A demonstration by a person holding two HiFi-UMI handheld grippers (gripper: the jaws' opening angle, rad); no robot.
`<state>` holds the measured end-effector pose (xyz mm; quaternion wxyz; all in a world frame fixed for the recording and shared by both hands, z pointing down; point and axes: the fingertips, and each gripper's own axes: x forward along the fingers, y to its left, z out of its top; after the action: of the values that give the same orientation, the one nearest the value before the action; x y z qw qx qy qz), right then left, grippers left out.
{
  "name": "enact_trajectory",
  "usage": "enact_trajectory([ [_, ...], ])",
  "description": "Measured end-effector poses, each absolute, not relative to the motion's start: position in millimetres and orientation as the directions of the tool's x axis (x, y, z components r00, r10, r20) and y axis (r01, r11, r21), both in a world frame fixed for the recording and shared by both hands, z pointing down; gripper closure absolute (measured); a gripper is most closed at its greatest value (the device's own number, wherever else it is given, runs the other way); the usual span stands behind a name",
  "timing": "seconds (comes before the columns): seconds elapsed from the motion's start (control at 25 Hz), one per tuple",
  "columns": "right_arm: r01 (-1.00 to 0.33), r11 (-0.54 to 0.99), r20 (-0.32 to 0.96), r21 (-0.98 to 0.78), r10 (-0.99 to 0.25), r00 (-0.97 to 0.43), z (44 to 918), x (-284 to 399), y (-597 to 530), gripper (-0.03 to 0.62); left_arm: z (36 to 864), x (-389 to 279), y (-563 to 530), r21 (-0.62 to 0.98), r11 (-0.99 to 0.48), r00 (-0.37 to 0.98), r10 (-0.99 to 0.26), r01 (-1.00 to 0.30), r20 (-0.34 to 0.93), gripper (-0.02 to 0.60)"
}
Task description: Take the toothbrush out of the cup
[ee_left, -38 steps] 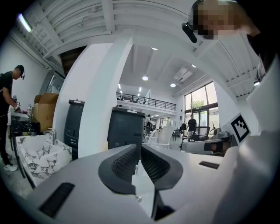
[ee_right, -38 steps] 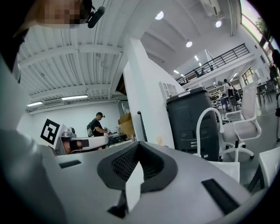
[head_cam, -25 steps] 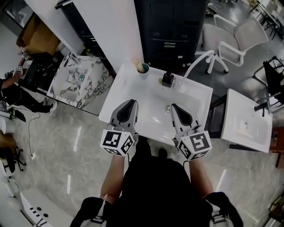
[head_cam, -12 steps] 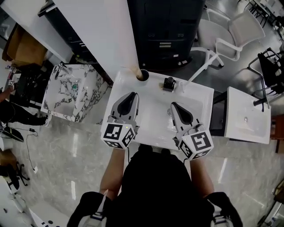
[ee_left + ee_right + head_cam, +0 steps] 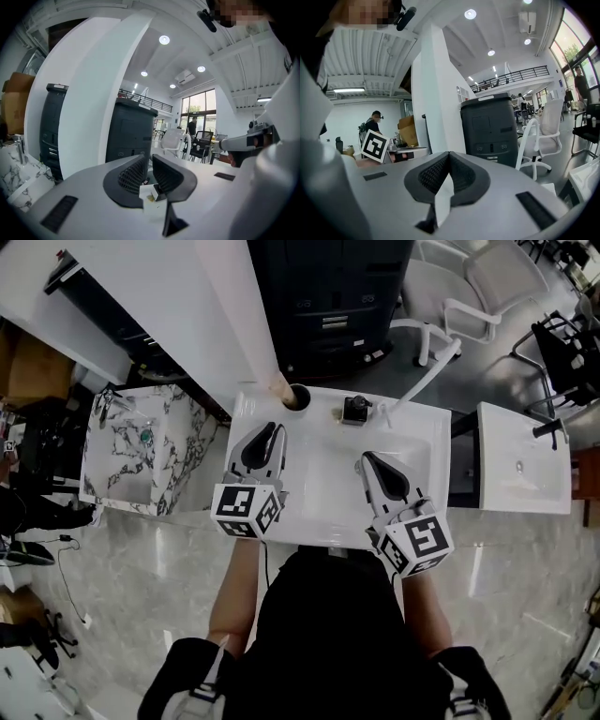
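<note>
The cup (image 5: 298,396) is seen at the rear left corner of the white sink (image 5: 323,482); the toothbrush cannot be made out. The left gripper (image 5: 265,433) is held near the cup, fingers slightly parted and empty. The right gripper (image 5: 367,461) is held over the basin, fingers pressed together on nothing.

Head view overhead sink (image 5: 323,486); gripper views level, sharing cabinet (image 5: 132,137).
</note>
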<state>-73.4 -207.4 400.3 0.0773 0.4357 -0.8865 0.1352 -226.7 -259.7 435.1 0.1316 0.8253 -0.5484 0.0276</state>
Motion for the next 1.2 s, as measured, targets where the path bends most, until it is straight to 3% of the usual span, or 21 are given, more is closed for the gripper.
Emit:
enact_trajectory([
  [0.68, -0.848, 0.506, 0.332, -0.161, -0.781, -0.529, 420, -67, -209, 0.563, 539, -244, -325, 0.165, -0.345, 0.382, -0.838, -0.924, 0.389, 0.480],
  [1.2, -0.870, 0.458, 0.403, -0.183, -0.772, -0.492, 437, -68, -216, 0.563, 573, -249, -365, 0.196, -0.328, 0.382, -0.814, -0.924, 0.438, 0.453],
])
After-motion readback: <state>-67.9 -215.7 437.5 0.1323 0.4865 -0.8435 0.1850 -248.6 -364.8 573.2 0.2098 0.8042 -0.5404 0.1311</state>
